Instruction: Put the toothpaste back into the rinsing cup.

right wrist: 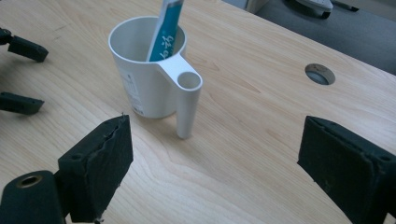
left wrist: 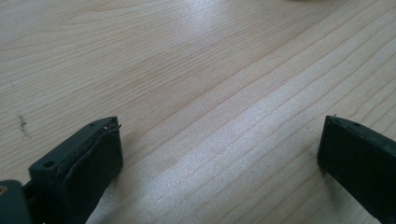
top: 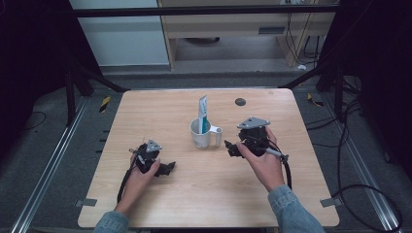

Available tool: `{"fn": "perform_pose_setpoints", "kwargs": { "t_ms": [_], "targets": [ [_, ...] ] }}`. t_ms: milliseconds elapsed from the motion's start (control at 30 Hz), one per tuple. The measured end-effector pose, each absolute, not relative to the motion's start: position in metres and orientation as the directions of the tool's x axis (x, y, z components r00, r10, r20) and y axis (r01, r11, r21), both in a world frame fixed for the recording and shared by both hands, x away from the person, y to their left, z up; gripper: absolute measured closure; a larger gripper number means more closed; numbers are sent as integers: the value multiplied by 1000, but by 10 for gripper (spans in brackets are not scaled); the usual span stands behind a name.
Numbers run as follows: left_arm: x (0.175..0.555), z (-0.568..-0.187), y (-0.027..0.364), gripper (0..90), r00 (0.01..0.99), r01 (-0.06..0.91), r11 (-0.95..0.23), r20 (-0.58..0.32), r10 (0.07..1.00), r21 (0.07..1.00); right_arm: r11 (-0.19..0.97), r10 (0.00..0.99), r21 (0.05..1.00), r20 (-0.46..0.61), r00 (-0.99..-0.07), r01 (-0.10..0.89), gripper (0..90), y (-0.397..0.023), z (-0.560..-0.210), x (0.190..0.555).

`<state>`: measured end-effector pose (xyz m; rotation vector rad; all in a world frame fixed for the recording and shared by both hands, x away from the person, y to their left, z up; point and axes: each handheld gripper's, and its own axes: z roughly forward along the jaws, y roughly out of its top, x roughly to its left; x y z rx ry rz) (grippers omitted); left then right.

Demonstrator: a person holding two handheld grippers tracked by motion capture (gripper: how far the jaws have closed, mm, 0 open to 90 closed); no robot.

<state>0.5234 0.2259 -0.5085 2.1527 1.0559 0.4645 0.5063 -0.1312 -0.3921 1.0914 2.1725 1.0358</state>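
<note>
your left gripper (top: 167,168) rests low on the pale wooden worktop (top: 160,114) at the near left, its jaws spread wide with nothing between them but bare grain, and it sits well apart from the work. moving right, the white plastic cup with a hollow tube-shaped handle (top: 201,134) stands upright near the middle of the worktop, and inside it a blue-and-white toothpaste tube (top: 203,114) stands nearly on end, leaning against the rim with its long axis close to vertical and its top well above the cup. the handle points toward your right side. your right gripper (top: 232,148) is just beside that handle, released, jaws held wide apart and grasping nothing; in the right gripper view the cup (right wrist: 147,79) lies ahead and slightly left of the gap between the jaws, handle nearest you. so the right hand is clearly the nearer one, and the coming move likely turns on advancing forward-left to close on the handle or the cup wall.
</note>
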Motion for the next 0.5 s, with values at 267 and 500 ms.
{"fn": "perform_pose_setpoints", "kwargs": {
  "t_ms": [267,500],
  "targets": [
    [523,-508,226,0,607,550,-438,19,794,711,384,830,808,-90,-551,446,105,-151,-398,496],
    [523,-508,226,0,607,550,-438,20,794,711,377,836,808,-86,-541,454,107,-172,-411,489]
  ]
}}
